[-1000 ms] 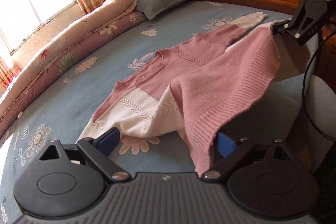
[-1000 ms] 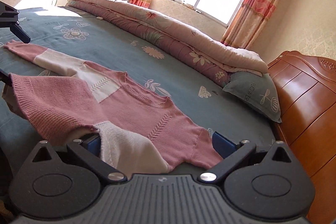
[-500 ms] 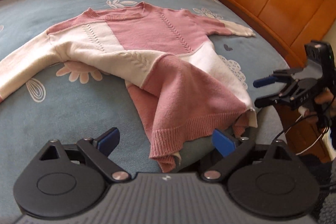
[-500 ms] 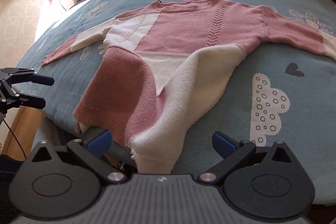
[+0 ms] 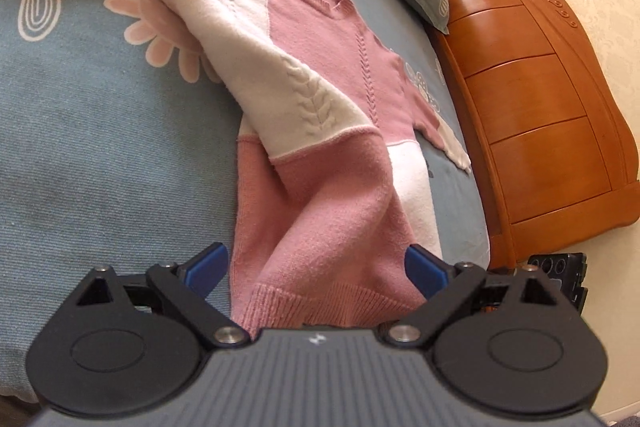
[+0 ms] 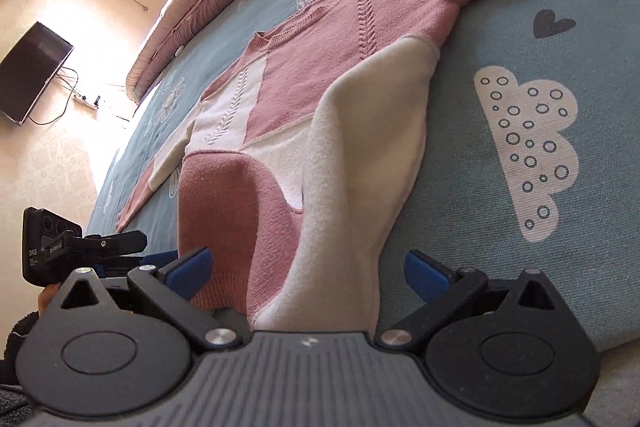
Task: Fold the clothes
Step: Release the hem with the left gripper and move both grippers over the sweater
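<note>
Sweater (image 5: 320,115) hem lies bunched at the bed (image 5: 100,147) edge between both my wide-apart jaws; I'd pinch each hem corner squarely before lifting.

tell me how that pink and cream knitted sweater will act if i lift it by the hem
The pink and cream knitted sweater will probably go floppy: it already humps and creases near the ribbed hem. Likely light but stretchy, being a soft knit. It should grip the blue patterned bedsheet rather than slide.
</note>
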`<state>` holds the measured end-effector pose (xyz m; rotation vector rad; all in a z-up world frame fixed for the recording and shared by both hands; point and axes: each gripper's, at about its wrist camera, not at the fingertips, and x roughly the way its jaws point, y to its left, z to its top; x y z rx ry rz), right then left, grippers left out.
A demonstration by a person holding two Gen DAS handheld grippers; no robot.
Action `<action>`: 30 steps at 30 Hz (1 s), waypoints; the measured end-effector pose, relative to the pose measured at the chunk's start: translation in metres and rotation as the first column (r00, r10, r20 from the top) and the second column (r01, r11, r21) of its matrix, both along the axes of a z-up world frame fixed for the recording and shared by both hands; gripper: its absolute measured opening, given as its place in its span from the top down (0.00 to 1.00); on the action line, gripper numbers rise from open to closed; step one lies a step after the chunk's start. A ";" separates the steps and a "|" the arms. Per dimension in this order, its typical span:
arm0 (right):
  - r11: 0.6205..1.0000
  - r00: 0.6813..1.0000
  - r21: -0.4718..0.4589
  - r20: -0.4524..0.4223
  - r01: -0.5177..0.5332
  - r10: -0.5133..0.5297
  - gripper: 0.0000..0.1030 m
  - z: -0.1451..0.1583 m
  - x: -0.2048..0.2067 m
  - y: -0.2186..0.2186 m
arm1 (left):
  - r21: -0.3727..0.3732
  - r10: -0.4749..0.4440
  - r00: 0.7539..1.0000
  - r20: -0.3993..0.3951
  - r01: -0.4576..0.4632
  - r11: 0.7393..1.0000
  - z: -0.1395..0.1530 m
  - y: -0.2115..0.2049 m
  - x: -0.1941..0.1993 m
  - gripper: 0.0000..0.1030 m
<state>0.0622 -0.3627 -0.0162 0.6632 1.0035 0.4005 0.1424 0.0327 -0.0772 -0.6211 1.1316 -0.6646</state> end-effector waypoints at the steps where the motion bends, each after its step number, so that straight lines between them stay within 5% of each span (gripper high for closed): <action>1: 0.999 1.000 0.036 -0.012 0.023 -0.022 0.00 -0.005 0.001 -0.005 | -0.010 -0.005 1.000 0.017 0.005 1.000 0.005 -0.002 -0.001 0.08; 9: 0.943 0.984 0.284 -0.089 0.174 -0.154 0.00 -0.048 0.004 -0.029 | -0.119 -0.113 0.989 0.097 0.124 0.985 0.033 -0.047 0.009 0.08; 16: 0.964 0.991 0.228 -0.035 0.137 -0.133 0.00 -0.047 0.004 -0.018 | -0.171 -0.263 0.958 0.118 0.281 0.944 0.037 -0.135 0.032 0.08; 22: 0.986 0.992 0.150 0.083 0.079 -0.092 0.00 -0.044 -0.008 -0.007 | -0.198 -0.399 0.917 0.010 0.393 0.898 0.019 -0.212 0.060 0.08; 25: 0.989 0.990 0.129 0.112 0.070 -0.085 0.00 -0.043 -0.010 -0.003 | -0.137 -0.441 0.896 -0.043 0.432 0.891 0.007 -0.236 0.065 0.08; 30: 0.989 0.991 0.140 0.111 0.053 -0.069 0.00 -0.044 -0.009 -0.007 | 0.008 -0.418 0.908 -0.036 0.419 0.908 0.007 -0.217 0.063 0.08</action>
